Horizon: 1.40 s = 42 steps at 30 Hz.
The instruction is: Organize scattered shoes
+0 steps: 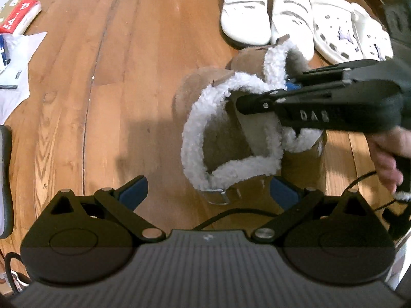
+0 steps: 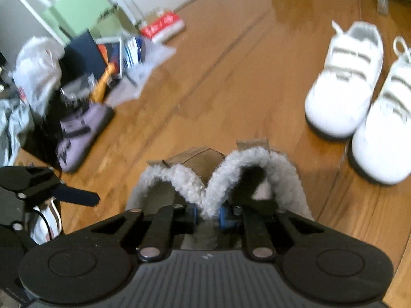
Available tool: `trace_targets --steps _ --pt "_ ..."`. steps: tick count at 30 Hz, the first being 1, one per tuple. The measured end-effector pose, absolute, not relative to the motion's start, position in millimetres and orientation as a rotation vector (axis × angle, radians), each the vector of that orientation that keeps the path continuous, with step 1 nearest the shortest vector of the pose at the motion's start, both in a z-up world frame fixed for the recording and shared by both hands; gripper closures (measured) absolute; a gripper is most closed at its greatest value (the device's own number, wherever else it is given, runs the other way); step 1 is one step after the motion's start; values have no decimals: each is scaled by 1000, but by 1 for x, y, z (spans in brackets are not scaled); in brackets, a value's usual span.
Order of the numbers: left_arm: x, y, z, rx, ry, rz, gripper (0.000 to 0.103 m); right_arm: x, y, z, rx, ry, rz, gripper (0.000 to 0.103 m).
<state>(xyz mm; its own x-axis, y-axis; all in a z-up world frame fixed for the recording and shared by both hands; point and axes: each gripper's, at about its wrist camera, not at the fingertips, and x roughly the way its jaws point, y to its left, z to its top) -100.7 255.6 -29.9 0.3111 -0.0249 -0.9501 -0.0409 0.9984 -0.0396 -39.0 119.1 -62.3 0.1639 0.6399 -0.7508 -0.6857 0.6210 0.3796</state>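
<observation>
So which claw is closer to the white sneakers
Right. The right claw, clamping the fleece-lined boots, sits nearer the white sneakers; the left claw hangs open behind the boots.

Tan boots [image 1: 205,97] with white fleece lining; white sneakers [image 1: 246,12] with grey straps; white clogs [image 1: 334,30]; a purple slipper [image 2: 79,133]; blue-padded black tools.

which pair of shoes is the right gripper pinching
The tan fleece-lined boots: the right gripper clamps both fleece collars together. The white strap sneakers and white clogs lie untouched on the floor.
</observation>
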Motion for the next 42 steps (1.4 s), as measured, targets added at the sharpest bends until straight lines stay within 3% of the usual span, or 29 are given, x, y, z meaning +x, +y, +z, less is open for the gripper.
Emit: trace_targets --steps 14,20,24,26,27,32,33,42 --pt "-64 290 -7 -241 1033 231 0 28 171 -48 204 1034 986 88" --pt "-48 308 -12 -331 1003 218 0 109 186 -45 489 1041 919 88" --pt "-17 337 -18 -405 989 175 0 154 196 -43 518 1027 799 87" --pt "0 346 -22 -413 993 172 0 178 204 -41 465 1023 733 66" --pt "11 350 -25 -421 995 172 0 181 204 -37 416 1006 691 45" --pt "38 338 -36 -424 1012 150 0 168 176 -5 210 854 631 20" --pt "41 332 -39 -419 1020 145 0 163 167 -4 178 841 626 17" --pt "30 245 -53 -343 1115 67 0 99 70 -29 -148 867 507 18"
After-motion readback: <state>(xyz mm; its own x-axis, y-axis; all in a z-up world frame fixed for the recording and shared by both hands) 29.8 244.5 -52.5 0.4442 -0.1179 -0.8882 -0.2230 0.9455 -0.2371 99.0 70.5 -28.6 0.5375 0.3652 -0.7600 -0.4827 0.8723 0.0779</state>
